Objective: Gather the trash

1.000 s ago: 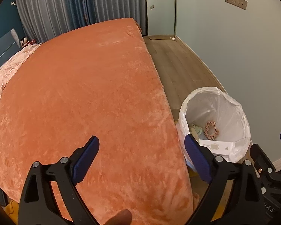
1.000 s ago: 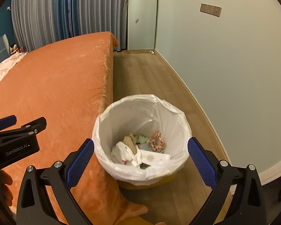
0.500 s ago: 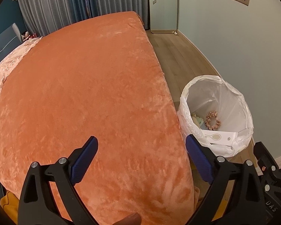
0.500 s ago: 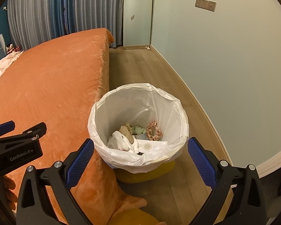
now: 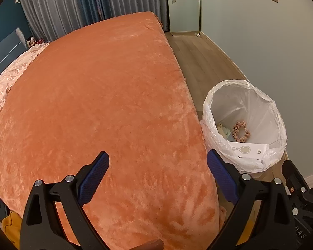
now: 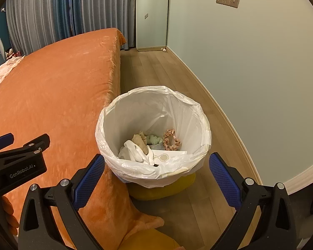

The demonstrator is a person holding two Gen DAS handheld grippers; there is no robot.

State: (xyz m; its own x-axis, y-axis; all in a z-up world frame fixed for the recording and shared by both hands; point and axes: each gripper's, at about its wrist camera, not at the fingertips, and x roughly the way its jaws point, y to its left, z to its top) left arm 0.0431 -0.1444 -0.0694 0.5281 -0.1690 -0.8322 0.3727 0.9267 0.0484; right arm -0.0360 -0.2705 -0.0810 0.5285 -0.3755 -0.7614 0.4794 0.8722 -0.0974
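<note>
White liner bag in the bin [image 6: 123, 123] already holds the haul: a crumpled white cloth or tissue [image 6: 135, 152], a tan wad [image 6: 139, 140], a pale green piece [image 6: 154, 139], a pink scrunchie [image 6: 171, 140] and a flat white card pack [image 6: 169, 156]. All of it sits at the bottom, below the rim, nothing hanging over the edge.

The bin stands on the wood floor [image 6: 167, 79], tight against the right edge of the bed, near its foot corner. The yellow base [image 6: 162, 189] shows under the liner.

The orange blanket [image 5: 98, 95] covers the bed top, and across what the left wrist view shows of it I see no loose item. Floor strip between bed and wall also looks clean, apart from a small white bit at the far corner by the mirror, too small to identify.

Your left gripper [image 5: 157, 177] hangs over the bed's near end, fingers spread wide, nothing between them. Your right gripper [image 6: 156, 179] hangs just short of the bin's near rim, fingers equally wide apart, also empty.

My read: collection looks essentially done for this area. What's left is a check of the zones these cameras don't cover: the far side of the bed, the pillow end, the floor behind you. If those are clean, you're finished; possibly tie off the liner.
</note>
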